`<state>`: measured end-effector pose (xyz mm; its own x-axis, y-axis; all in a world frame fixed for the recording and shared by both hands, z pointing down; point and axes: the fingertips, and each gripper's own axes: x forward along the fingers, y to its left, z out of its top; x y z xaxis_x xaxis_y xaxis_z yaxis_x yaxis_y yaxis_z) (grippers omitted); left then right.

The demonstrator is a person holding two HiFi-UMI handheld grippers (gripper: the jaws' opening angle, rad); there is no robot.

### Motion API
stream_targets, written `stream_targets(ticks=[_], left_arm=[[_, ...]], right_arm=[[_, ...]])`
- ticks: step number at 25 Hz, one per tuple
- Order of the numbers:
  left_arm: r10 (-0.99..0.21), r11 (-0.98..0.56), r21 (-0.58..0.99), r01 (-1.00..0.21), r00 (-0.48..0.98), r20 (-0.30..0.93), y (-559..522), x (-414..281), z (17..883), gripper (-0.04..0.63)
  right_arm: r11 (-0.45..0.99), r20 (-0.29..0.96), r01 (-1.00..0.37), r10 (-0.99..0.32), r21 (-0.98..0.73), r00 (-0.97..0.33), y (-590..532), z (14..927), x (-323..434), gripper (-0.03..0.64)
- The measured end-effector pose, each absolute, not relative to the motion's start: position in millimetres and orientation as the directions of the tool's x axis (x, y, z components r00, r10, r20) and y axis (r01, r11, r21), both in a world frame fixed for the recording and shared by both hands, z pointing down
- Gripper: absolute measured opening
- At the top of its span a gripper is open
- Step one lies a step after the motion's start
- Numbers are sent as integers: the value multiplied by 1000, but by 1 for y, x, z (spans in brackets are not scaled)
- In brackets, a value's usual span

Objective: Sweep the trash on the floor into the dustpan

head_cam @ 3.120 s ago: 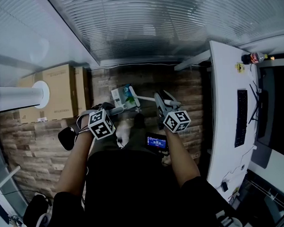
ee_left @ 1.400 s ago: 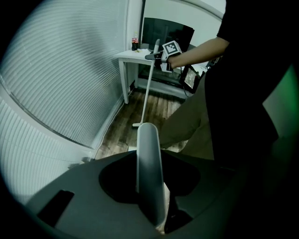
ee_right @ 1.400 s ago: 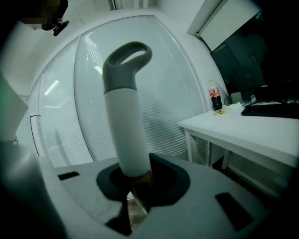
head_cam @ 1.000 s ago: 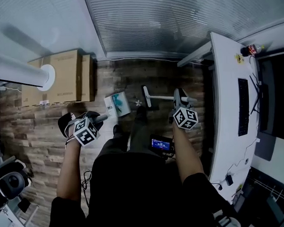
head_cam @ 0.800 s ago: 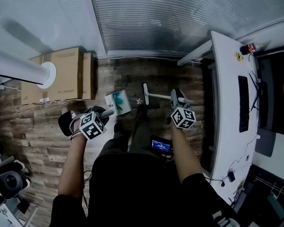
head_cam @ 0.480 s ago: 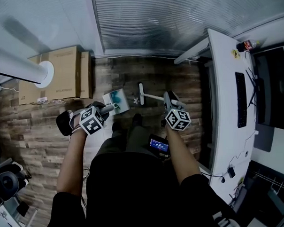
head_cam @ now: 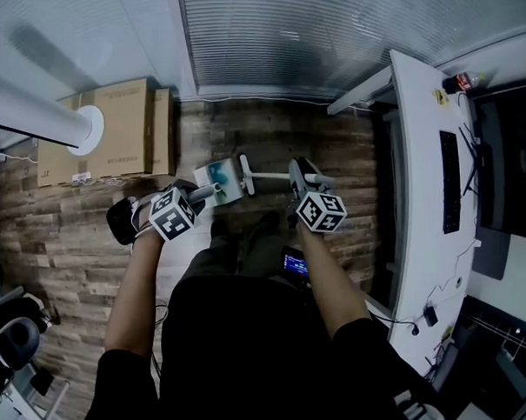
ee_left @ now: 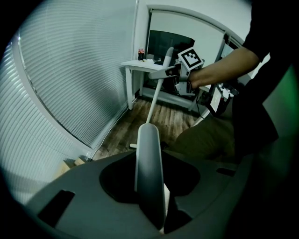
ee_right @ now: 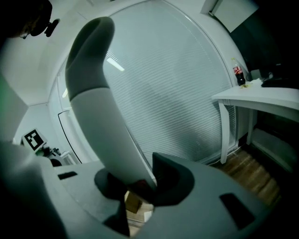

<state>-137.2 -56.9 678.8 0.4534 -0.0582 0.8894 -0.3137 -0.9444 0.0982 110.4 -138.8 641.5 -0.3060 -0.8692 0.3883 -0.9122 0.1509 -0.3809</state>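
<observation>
In the head view my left gripper (head_cam: 197, 196) is shut on the grey handle of the dustpan (head_cam: 220, 180), which lies on the wood floor with a teal and white patch in its tray. My right gripper (head_cam: 299, 168) is shut on the white broom handle (head_cam: 270, 179). The broom head (head_cam: 243, 174) sits right at the dustpan's right edge. The left gripper view has the dustpan handle (ee_left: 149, 163) clamped between the jaws, with the broom handle (ee_left: 155, 95) beyond. In the right gripper view the broom's thick grip (ee_right: 100, 107) fills the jaws. I cannot make out any loose trash.
Cardboard boxes (head_cam: 116, 133) stand by the blind-covered wall at the left, beside a white pillar (head_cam: 33, 119). A white desk (head_cam: 418, 163) with a keyboard and a bottle (head_cam: 464, 82) runs down the right. A chair base (head_cam: 16, 337) is at the lower left.
My right gripper has carried the broom leftward across the floor, and its head has come up against the dustpan. The left gripper and the dustpan have stayed put.
</observation>
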Motion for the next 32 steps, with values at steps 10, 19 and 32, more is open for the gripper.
stream_targets(ticks=[10,19,32], left_arm=[[-60,-942,105,-318,469,881,-54,-131,681,98],[-86,-945,73,-319,457,885,-49,-138,680,101],[-258,-918,-8,-396,584,770,-71,-141,617,179]], right_arm=[[176,340,-868,-870,-464,-358,-130,631,100,97],[158,269,-871,-912,-466,-309,-112,600,128,80],[245,116,-931,-952,-270,-284,-116,479,136,71]])
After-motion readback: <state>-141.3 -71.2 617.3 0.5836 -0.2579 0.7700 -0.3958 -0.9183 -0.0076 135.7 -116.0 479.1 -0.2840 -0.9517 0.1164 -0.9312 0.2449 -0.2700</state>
